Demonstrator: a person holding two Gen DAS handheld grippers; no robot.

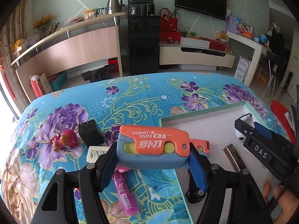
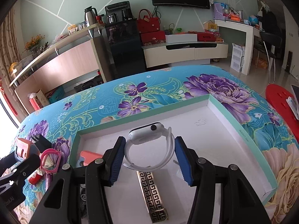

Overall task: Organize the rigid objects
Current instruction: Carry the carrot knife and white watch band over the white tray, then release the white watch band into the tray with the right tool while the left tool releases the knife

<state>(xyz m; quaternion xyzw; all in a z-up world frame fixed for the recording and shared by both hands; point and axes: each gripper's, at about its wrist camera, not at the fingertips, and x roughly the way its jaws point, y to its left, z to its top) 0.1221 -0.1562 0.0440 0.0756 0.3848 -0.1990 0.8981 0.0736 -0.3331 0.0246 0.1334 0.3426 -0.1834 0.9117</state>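
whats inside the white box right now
Inside the white box: a small orange toy knife near its left wall and a patterned bar. The gripper hardware covers the near part.

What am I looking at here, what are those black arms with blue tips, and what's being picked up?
No robot here: a person holds a hand-operated claw in each hand, each with a fisheye camera looking along its two blue-padded fingers. The left claw grips an orange-and-blue toy carrot knife. The right claw holds a white smartwatch over a shallow white tray. The tray sits on a flowered cloth and already holds a gold patterned bar and a smaller carrot knife. On the cloth lie a pink toy figure, a black charger and a pink lighter.
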